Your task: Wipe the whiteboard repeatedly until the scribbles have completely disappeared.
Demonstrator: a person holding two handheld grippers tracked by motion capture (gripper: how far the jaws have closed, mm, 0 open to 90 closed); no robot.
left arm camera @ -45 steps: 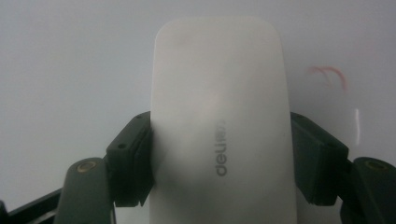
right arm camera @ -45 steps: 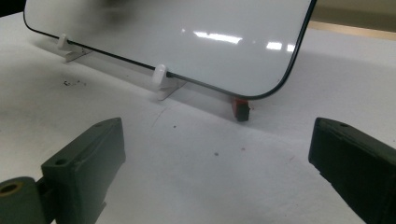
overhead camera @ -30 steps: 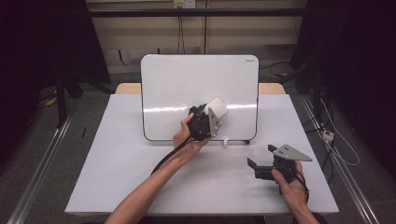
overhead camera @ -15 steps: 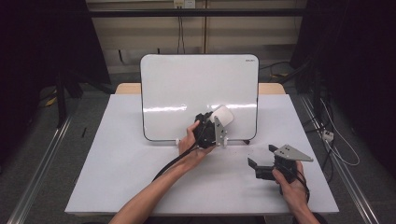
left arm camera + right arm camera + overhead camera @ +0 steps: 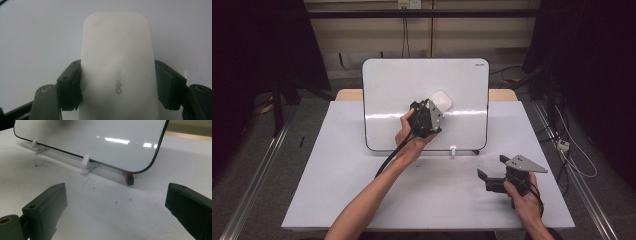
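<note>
While the left gripper [image 5: 432, 112], jaws clamped on the white eraser [image 5: 117, 65], has slid it rightward across the upright whiteboard [image 5: 387, 100], likely mid-wipe, the right gripper [image 5: 497, 175] idles on the counter [image 5: 337, 185], jaws spread wide, empty.

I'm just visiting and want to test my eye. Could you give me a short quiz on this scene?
1. True or false: the left gripper grips a white eraser.
2. The right gripper's jaws are: A) shut on a pen, B) open and empty, C) shut on the whiteboard.
3. Fill in: the eraser is held against the ____.

Key: 1 true. 2 B. 3 whiteboard.
</note>
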